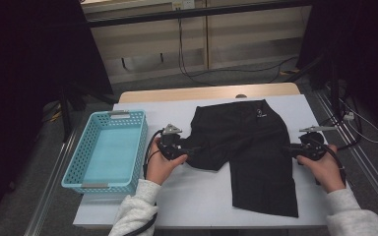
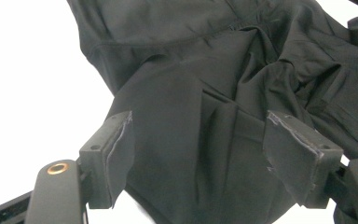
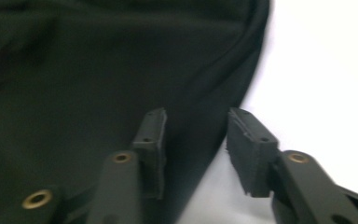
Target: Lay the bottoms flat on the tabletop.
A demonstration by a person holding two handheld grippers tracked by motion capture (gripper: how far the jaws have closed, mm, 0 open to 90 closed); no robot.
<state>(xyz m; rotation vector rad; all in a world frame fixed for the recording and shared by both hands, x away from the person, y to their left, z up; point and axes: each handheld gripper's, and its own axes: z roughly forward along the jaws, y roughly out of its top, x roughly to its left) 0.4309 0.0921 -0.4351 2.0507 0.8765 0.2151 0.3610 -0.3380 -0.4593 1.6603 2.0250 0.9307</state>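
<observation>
Shorts (image 1: 248,147), black, lie spread on the white counter (image 1: 197,196), waistband toward the far edge and legs toward the person. One leg runs long and flat down to the near side; the other is folded up into a bunched heap at the left.

Left tongs (image 1: 184,153) sit at that bunched left edge, held in the left hand (image 1: 158,164). In the left gripper view the jaws stand wide apart with folded cloth (image 2: 200,140) lying between and under them; the pads (image 2: 119,154) do not press on it, so these tongs are open.

Right tongs (image 1: 291,150) rest at the right edge of the shorts, held in the right hand (image 1: 327,169). In the right gripper view the jaws are partly parted, astride the curved hem (image 3: 223,79), one pad (image 3: 154,135) over the cloth and the other over bare counter (image 3: 326,70); nothing is pinched between them, so they too are open.

Basket (image 1: 78,162), light blue and perforated, stands at the left of the counter, just beside the left hand and apart from the shorts.
</observation>
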